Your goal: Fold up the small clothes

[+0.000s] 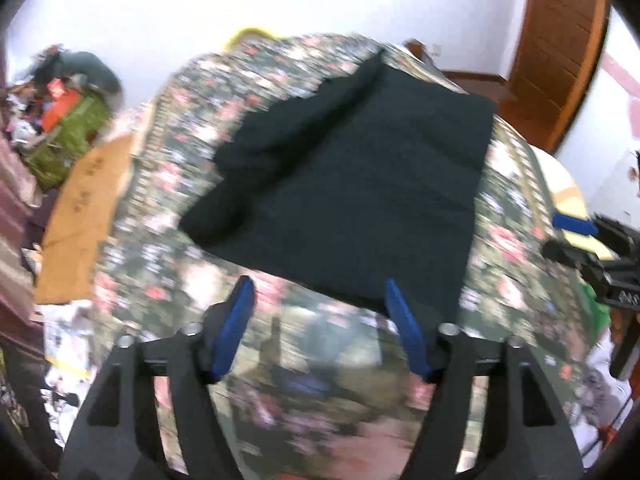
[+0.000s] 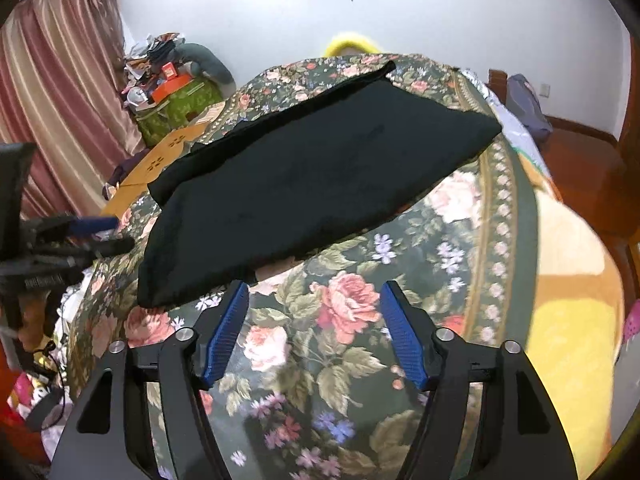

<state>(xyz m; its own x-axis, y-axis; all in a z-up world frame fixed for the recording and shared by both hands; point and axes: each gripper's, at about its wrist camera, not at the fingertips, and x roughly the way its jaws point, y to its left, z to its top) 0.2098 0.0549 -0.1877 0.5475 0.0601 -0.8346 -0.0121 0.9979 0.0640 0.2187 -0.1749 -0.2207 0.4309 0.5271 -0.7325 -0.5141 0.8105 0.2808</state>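
Note:
A black garment (image 1: 352, 184) lies folded flat on the floral bedspread (image 1: 152, 248); it also shows in the right wrist view (image 2: 304, 184). Its far left edge has a raised fold. My left gripper (image 1: 318, 286) is open and empty, hovering just above the garment's near edge; this view is motion-blurred. My right gripper (image 2: 314, 292) is open and empty, just short of the garment's near edge above the bedspread (image 2: 352, 320). The left gripper shows at the left of the right wrist view (image 2: 92, 226), and the right gripper at the right of the left wrist view (image 1: 576, 232).
A yellow blanket (image 2: 568, 304) lies at the bed's right side. A cardboard box (image 1: 84, 208) and a cluttered green bag (image 2: 180, 108) stand left of the bed. Pink curtains (image 2: 52, 92) hang at left. A wooden door (image 1: 560, 48) is at right.

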